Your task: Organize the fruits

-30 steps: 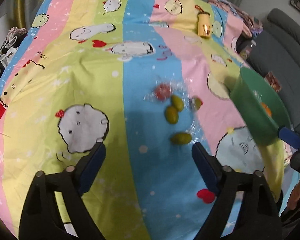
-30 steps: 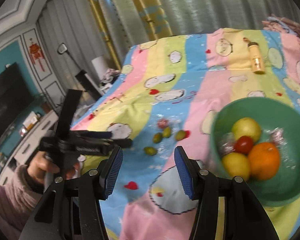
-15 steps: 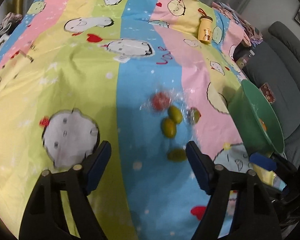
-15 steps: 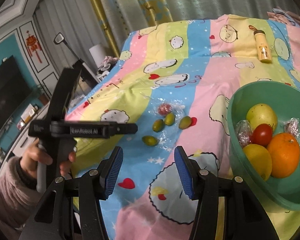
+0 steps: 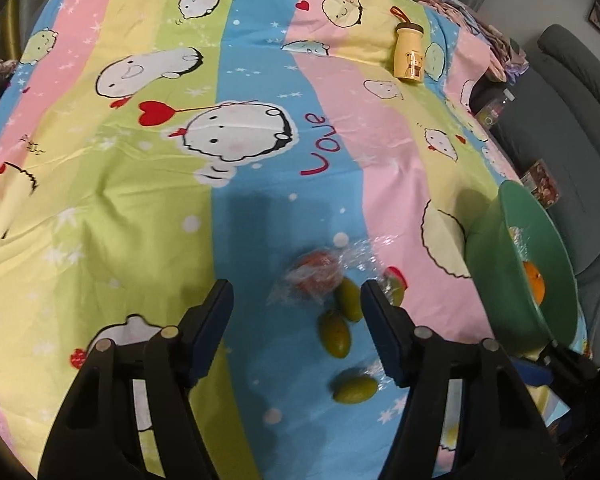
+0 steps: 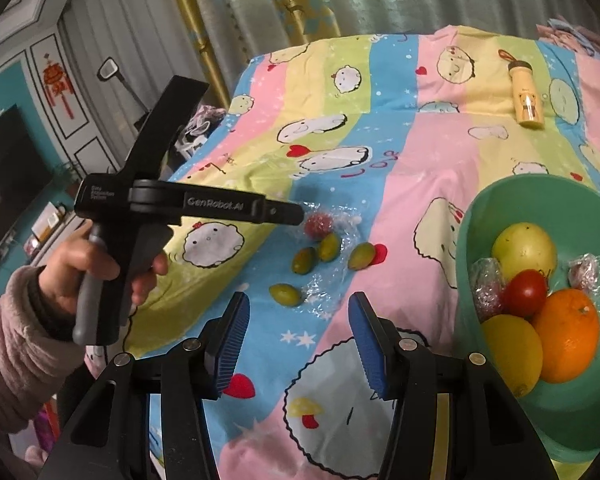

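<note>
Left wrist view: left gripper (image 5: pixel 296 312) hovers over the loose fruit on the bedsheet (image 5: pixel 140 200), jaws just been closing, nothing gripped yet. Wrapped red fruit (image 5: pixel 317 274) and green fruits (image 5: pixel 334 334) lie between/just ahead of the pads. Right gripper (image 6: pixel 298 336) part open, empty, beside the green bowl (image 6: pixel 500 208) w/ orange (image 6: pixel 568 336) etc. Step: approach for pick. Next: drop, center on one fruit, clamp, carry to bowl.
</note>
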Demonstrator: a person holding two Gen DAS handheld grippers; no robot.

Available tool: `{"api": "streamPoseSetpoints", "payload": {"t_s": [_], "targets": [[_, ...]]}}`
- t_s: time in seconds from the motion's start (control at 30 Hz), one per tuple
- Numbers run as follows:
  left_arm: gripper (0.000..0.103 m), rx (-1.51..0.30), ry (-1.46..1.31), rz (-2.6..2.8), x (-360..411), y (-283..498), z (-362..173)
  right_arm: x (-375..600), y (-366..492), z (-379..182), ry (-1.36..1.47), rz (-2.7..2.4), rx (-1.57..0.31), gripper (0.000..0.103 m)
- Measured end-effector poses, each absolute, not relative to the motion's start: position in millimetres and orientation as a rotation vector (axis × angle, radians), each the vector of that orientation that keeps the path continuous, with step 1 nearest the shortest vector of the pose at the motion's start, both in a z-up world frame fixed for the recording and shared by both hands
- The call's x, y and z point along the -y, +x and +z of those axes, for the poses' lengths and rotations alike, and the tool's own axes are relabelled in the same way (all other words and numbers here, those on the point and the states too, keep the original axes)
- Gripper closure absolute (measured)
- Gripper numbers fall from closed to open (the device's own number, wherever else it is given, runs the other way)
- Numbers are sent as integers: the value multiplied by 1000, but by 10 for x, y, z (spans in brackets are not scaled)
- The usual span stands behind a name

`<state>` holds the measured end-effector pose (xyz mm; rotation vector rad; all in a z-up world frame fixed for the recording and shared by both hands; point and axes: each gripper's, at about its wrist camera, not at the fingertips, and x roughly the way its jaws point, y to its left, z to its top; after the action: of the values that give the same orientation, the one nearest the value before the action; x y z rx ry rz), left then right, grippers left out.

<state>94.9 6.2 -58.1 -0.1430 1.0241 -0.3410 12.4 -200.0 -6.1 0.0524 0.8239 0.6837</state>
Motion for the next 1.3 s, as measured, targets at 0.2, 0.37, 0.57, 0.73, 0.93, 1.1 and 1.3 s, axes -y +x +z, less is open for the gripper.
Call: {"api": "streamPoseSetpoints", "payload": {"t_s": [0.2, 0.37, 0.57, 0.73, 0.93, 1.1, 1.3], "targets": [[42, -1045, -144, -332, 43, 1059, -654, 1953, 184, -68, 46, 663, -847, 49], [48, -1076, -206, -343, 39, 1151, -727, 1798, 376, -94, -7, 638, -903, 49], [50, -1090, -221, -362, 52, 1174, -751, 1627, 602, -132, -19, 669, -953, 49], [52, -1108, -305, -383, -59, 1210, -774, 1431, 901, -160, -42, 659, -1005, 49], [52, -1124, -354, -416, -167, 1228, -766, 1209, 1170, -287, -134, 630, -1042, 49], [53, -1149, -367, -438, -190, 1251, -824, 1085, 1303, -414, -162, 625, -1068, 49], [69, -1163, -367, -469, -152, 1278, -845, 990, 1355, -499, -189, 648, -1077, 61]]}}
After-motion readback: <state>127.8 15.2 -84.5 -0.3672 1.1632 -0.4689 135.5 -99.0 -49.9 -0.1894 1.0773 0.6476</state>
